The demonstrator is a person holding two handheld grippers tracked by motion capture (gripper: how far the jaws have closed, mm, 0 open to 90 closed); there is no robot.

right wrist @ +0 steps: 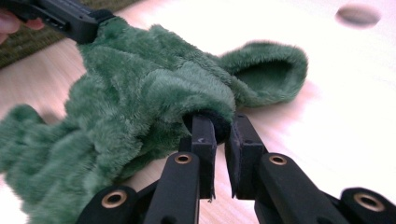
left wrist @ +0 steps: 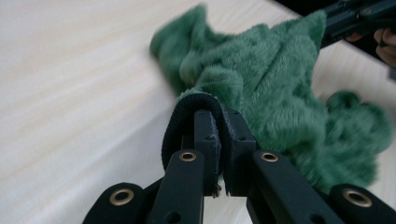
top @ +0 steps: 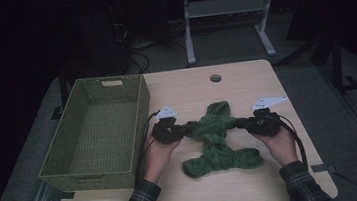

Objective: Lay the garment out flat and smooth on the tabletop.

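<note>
A green plush garment lies crumpled on the wooden table, its hood toward the far side. My left gripper is at the garment's left sleeve end. In the left gripper view, the left gripper is shut on the dark ribbed cuff, which wraps over one jaw. My right gripper is at the right sleeve end. In the right gripper view, the right gripper is shut on the other dark cuff. The sleeves stretch between both grippers, slightly off the table.
A green woven basket with nothing in it stands at the table's left, close beside my left hand. A round cable hole sits near the far edge. Bare tabletop lies beyond the garment and to its right.
</note>
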